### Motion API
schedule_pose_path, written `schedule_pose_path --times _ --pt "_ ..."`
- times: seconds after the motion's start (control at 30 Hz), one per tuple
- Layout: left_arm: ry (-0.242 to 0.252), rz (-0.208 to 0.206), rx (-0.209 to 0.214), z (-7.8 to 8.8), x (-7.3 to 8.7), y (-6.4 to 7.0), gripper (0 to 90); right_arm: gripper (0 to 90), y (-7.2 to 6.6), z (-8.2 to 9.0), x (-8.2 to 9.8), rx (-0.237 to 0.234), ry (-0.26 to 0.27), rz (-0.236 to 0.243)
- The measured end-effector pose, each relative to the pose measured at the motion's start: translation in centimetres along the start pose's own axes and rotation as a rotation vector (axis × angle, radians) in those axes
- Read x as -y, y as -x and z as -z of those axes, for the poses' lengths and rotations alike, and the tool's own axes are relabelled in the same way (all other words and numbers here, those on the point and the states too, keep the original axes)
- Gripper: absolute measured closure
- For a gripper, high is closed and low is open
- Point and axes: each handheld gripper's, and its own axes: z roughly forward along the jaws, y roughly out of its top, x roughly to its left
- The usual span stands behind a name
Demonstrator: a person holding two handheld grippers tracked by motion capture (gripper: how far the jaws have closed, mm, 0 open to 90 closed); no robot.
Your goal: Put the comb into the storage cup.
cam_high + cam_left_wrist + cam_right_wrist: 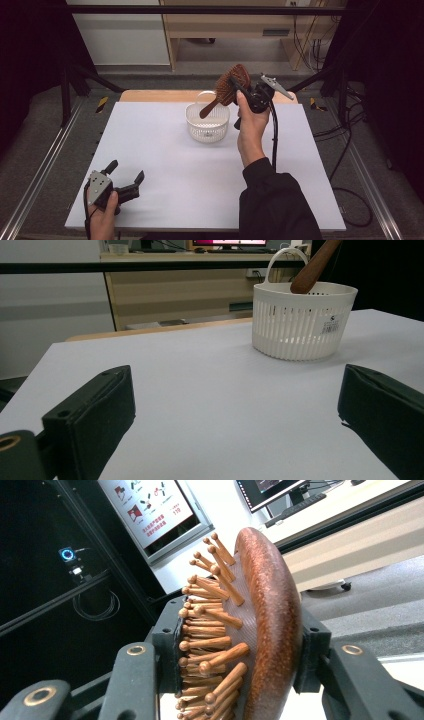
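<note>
Between right gripper (pixel 240 645) fingers, wooden hairbrush (pixel 250 625) head

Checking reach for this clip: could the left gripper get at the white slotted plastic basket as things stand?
Probably yes. The left gripper stands open over bare white table, nothing between it and the white slotted plastic basket. Only the brown wooden hairbrush, clamped in the right gripper, hangs over the basket.

Even overhead light falls on the pale desk (pixel 165 165), leaving soft, faint shadows. The surrounding room is dim. The high view looks slightly soft; the hairbrush (pixel 260 625) appears sharp, its background blurred.
</note>
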Motion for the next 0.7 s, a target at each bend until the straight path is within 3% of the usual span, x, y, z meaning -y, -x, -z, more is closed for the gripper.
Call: schedule_pose_path --times 0.7 --pt "0.000 0.000 0.001 0.0 0.0 0.0 2.0 51.2 0.8 -0.4 1.6 0.021 -0.028 -0.003"
